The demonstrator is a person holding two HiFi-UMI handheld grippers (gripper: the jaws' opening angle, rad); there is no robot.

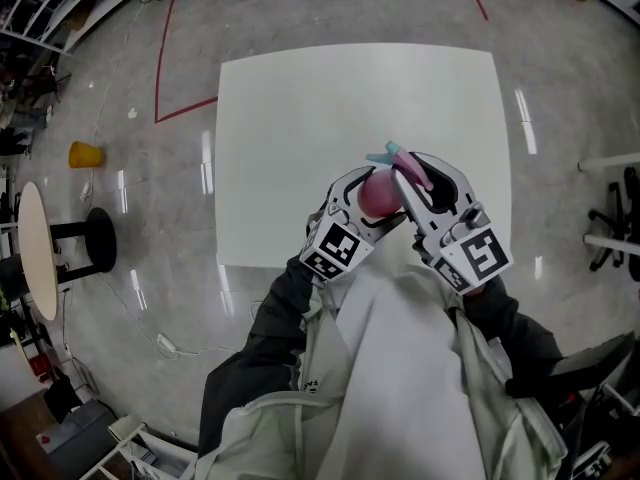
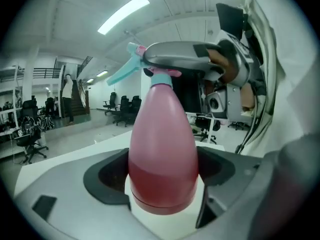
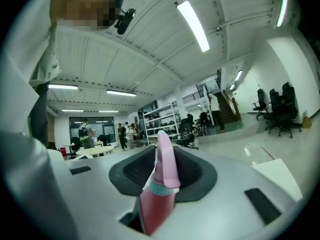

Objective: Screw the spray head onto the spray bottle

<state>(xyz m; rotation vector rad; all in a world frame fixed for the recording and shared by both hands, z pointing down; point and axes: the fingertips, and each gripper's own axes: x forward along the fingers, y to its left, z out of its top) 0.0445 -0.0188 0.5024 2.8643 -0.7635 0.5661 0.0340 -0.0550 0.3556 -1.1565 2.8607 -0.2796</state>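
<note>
A pink spray bottle [image 1: 378,196] is held in the air over the near edge of the white table [image 1: 300,118]. My left gripper [image 1: 368,190] is shut on its body; in the left gripper view the bottle [image 2: 162,149] stands upright between the jaws. The teal and pink spray head [image 1: 395,156] sits on the bottle's neck. My right gripper [image 1: 415,173] comes in from the right and is shut on that spray head [image 3: 165,166], with the pink trigger upright between its jaws. One of its fingers [image 2: 185,54] lies across the spray head's top in the left gripper view.
The table top holds nothing else. On the floor at the left are a yellow object [image 1: 85,154], a black stool [image 1: 97,238] and a round side table [image 1: 35,248]. A red line [image 1: 165,68] crosses the floor. An office chair [image 1: 615,218] stands at the right.
</note>
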